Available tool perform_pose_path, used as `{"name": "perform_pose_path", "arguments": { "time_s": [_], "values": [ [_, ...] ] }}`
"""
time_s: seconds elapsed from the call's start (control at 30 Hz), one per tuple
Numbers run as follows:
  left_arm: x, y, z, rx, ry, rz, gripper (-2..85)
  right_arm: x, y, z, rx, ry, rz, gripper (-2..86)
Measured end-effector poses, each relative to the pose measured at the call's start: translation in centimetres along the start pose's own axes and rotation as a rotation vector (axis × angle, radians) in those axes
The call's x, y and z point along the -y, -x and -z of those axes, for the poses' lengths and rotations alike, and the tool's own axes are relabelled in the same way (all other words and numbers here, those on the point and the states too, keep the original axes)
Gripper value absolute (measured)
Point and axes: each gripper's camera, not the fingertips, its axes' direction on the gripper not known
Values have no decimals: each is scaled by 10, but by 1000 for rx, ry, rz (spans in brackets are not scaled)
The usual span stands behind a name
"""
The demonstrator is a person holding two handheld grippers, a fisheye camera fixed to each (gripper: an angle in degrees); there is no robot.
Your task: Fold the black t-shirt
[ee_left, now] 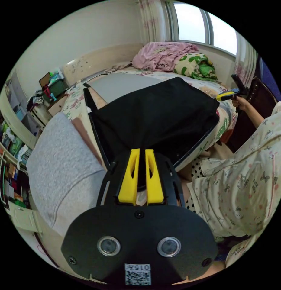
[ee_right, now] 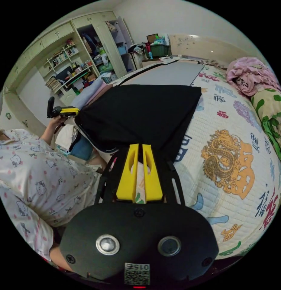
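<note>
Holding the black cotton t-shirt (ee_right: 137, 113) stretched over the near edge of the dragon-print quilted bed (ee_right: 237, 169), left gripper (ee_left: 141, 151) and right gripper (ee_right: 140, 147) both pinched narrow on hem corners, probably mid-spread; next, lay flat, fold.

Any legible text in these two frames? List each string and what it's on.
None reads cleanly.
Bedspread: big printed characters, too warped to quote.
Pink blanket: dark writing, blurred.
Sticker on the camera mount: too small.
Shelf books: spines too small.
Black t-shirt: no print visible.
</note>
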Motion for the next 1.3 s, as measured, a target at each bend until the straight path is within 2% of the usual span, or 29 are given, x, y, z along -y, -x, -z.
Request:
{"name": "perform_pose_path", "arguments": {
  "time_s": [0.13, 0.23, 0.33, 0.4, 0.5, 0.57, 0.6, 0.67, 0.73, 0.8, 0.9, 1.07, 1.2, 1.3],
  "values": [
    [22, -4, 46, -31, -104, 14, 15, 15, 19, 1, -26, -61, 90, 58],
    [34, -4, 71, 84, -115, 59, 12, 32, 28, -3, -62, -72, 132, 56],
    [29, 7, 89, -11, -211, 96, 10, 36, 21, -21, 3, -97, 149, 43],
    [34, 13, 77, -73, -195, 118, 9, 40, 7, -46, 59, -51, 101, 28],
    [48, 8, 40, -123, -160, 129, 10, 43, -10, -76, 37, 49, 33, 11],
    [60, 4, 13, -105, -67, 103, 12, 40, -19, -74, 49, 20, 21, 4],
    [68, 3, -5, -87, 38, 91, 12, 39, -25, -70, 51, 43, 18, 5],
    [75, 6, -6, -102, 47, 87, 13, 33, -37, -57, 33, 44, -28, 11],
    [91, 15, 3, -91, 72, 104, 13, 20, -56, -34, 19, -36, -142, 36],
    [109, 19, 22, -88, -3, 98, 15, -8, -91, 0, 76, -215, -292, 94],
    [165, 14, 42, -91, -124, 45, 21, -47, -126, 24, 7, -413, -446, 106],
    [308, -24, -2, -173, -152, -119, 49, -49, -155, -1, -64, -327, -483, 120],
    [456, -73, -87, -303, -138, -188, 60, -38, -176, -20, -65, -309, -501, 107],
    [555, -123, -163, -322, -93, -216, 79, -35, -187, -29, -70, -283, -498, 68]
  ]
}}
